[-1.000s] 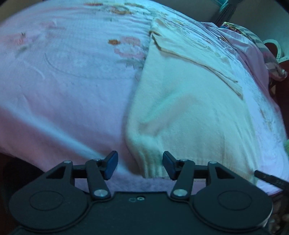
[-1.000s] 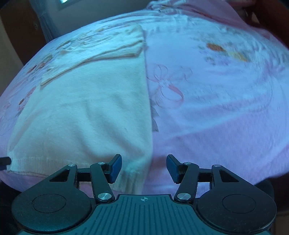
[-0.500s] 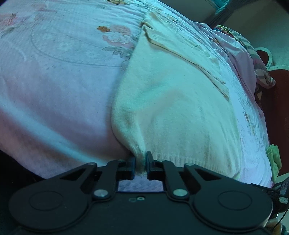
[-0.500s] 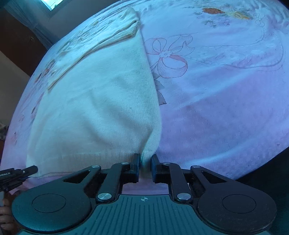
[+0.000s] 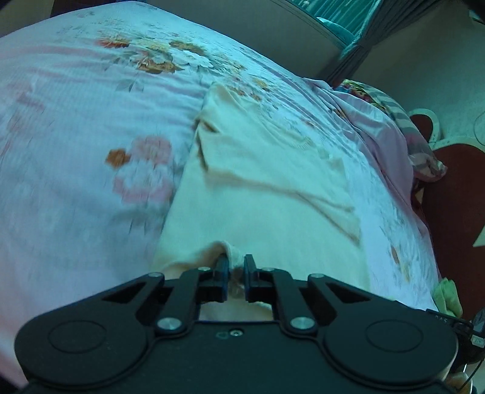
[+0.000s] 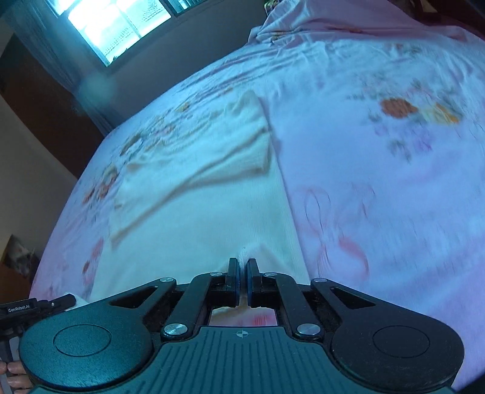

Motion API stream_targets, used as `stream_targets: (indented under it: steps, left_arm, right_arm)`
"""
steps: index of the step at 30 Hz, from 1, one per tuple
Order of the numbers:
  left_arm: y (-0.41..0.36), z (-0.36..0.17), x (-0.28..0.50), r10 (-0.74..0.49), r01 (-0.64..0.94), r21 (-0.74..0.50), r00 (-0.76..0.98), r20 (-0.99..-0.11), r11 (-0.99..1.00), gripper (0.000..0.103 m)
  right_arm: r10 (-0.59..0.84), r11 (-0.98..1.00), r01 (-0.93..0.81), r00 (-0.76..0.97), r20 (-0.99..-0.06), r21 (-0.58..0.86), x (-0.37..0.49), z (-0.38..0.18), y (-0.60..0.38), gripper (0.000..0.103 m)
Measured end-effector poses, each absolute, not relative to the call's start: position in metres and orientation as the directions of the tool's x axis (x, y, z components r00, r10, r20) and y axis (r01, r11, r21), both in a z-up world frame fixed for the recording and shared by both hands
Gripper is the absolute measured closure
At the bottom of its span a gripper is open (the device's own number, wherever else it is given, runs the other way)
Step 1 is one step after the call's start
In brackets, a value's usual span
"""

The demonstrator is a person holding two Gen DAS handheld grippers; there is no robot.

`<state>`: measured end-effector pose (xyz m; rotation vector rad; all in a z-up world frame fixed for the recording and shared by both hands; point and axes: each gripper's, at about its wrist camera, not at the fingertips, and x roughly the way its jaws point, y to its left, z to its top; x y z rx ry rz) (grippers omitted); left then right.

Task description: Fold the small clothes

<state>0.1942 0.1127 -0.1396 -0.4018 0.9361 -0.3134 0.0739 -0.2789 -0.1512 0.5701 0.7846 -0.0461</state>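
A cream knit sweater (image 5: 266, 194) lies flat on a pink floral bedsheet (image 5: 75, 169), sleeves folded across its upper part. My left gripper (image 5: 235, 261) is shut on the sweater's near left hem corner, with fabric bunched between the jaws and lifted off the bed. In the right wrist view the sweater (image 6: 197, 206) fills the middle, and my right gripper (image 6: 242, 264) is shut on its near right hem corner. The other gripper's tip (image 6: 57, 301) shows at the lower left.
The bedsheet (image 6: 379, 169) stretches wide to the right. A striped pillow (image 5: 403, 121) and rumpled pink cover lie at the far right. A small green cloth (image 5: 448, 291) sits at the bed's right edge. A window (image 6: 115, 24) is behind the bed.
Both grippers closed on the sweater's hem corners half a second ago. Since then they have lifted the hem and carried it forward over the sweater's body.
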Motion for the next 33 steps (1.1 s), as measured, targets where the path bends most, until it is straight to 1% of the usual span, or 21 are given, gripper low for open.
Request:
stream_targets:
  steps: [4,5,7,9,11,12,13,15,16,17,18,19,20,22,24,25,26,27,28,31,33]
  left_arm:
    - [0.105,-0.158,0.244,-0.382,0.034,-0.436,0.545,-0.746,0.900,0.094]
    - [0.101,-0.163,0.253,-0.367,0.033,-0.417,0.539,-0.758,0.908,0.093]
    - [0.097,-0.173,0.269,-0.323,0.013,-0.371,0.524,-0.788,0.928,0.083]
    - [0.098,-0.178,0.276,-0.319,0.017,-0.359,0.498,-0.806,0.933,0.082]
    - [0.105,-0.172,0.275,-0.349,0.034,-0.383,0.491,-0.798,0.923,0.075]
    - [0.109,-0.167,0.273,-0.356,0.049,-0.385,0.502,-0.788,0.922,0.064]
    - [0.113,-0.161,0.269,-0.349,0.063,-0.372,0.518,-0.781,0.926,0.049]
    - [0.122,-0.151,0.262,-0.328,0.078,-0.345,0.555,-0.764,0.935,0.033]
    - [0.125,-0.147,0.258,-0.326,0.096,-0.333,0.569,-0.755,0.938,0.032]
    - [0.125,-0.146,0.257,-0.321,0.121,-0.309,0.569,-0.757,0.943,0.033]
    - [0.122,-0.146,0.257,-0.312,0.150,-0.277,0.565,-0.764,0.949,0.037]
    - [0.117,-0.149,0.256,-0.308,0.190,-0.242,0.556,-0.772,0.951,0.043]
    - [0.113,-0.152,0.255,-0.306,0.222,-0.218,0.548,-0.778,0.950,0.047]
    - [0.101,-0.158,0.253,-0.298,0.268,-0.176,0.535,-0.791,0.947,0.058]
    - [0.094,-0.162,0.252,-0.300,0.293,-0.160,0.532,-0.792,0.943,0.063]
    - [0.090,-0.163,0.252,-0.295,0.300,-0.147,0.537,-0.790,0.942,0.069]
    - [0.086,-0.164,0.251,-0.286,0.305,-0.131,0.543,-0.790,0.943,0.072]
    - [0.084,-0.165,0.251,-0.280,0.311,-0.119,0.546,-0.789,0.943,0.079]
    - [0.082,-0.166,0.250,-0.278,0.317,-0.113,0.546,-0.791,0.942,0.084]
    - [0.077,-0.168,0.251,-0.286,0.340,-0.107,0.537,-0.794,0.934,0.090]
    - [0.075,-0.168,0.250,-0.295,0.352,-0.109,0.534,-0.792,0.930,0.090]
  right_arm:
    - [0.126,0.847,0.294,0.698,-0.706,0.442,0.129,-0.165,-0.287,0.099]
    - [0.120,0.848,0.305,0.687,-0.717,0.434,0.139,-0.170,-0.288,0.099]
    - [0.096,0.845,0.338,0.667,-0.739,0.415,0.155,-0.184,-0.294,0.099]
    - [0.105,0.844,0.347,0.642,-0.760,0.409,0.165,-0.192,-0.298,0.099]
    - [0.137,0.837,0.333,0.641,-0.755,0.434,0.165,-0.190,-0.303,0.089]
    - [0.153,0.836,0.316,0.650,-0.744,0.448,0.163,-0.186,-0.306,0.075]
    - [0.159,0.838,0.302,0.661,-0.733,0.455,0.161,-0.181,-0.309,0.058]
    - [0.131,0.850,0.293,0.687,-0.715,0.438,0.154,-0.171,-0.314,0.040]
    - [0.116,0.862,0.285,0.695,-0.709,0.420,0.150,-0.167,-0.314,0.040]
    - [0.109,0.872,0.274,0.699,-0.707,0.405,0.149,-0.165,-0.313,0.040]
    - [0.094,0.885,0.268,0.698,-0.710,0.381,0.148,-0.164,-0.311,0.040]
    - [0.077,0.902,0.260,0.691,-0.719,0.346,0.148,-0.164,-0.306,0.040]
    - [0.071,0.912,0.249,0.685,-0.725,0.325,0.149,-0.166,-0.302,0.040]
    - [0.064,0.925,0.236,0.675,-0.735,0.297,0.150,-0.172,-0.294,0.040]
    - [0.059,0.934,0.224,0.672,-0.738,0.280,0.151,-0.175,-0.289,0.040]
    - [0.061,0.938,0.213,0.674,-0.736,0.273,0.151,-0.176,-0.287,0.043]
    - [0.061,0.943,0.202,0.674,-0.736,0.263,0.153,-0.177,-0.284,0.046]
    - [0.060,0.949,0.191,0.671,-0.739,0.251,0.155,-0.178,-0.282,0.054]
    - [0.062,0.951,0.185,0.668,-0.741,0.247,0.157,-0.179,-0.282,0.059]
    - [0.069,0.951,0.180,0.665,-0.744,0.249,0.164,-0.183,-0.284,0.060]
    - [0.076,0.953,0.171,0.662,-0.746,0.248,0.170,-0.184,-0.284,0.060]
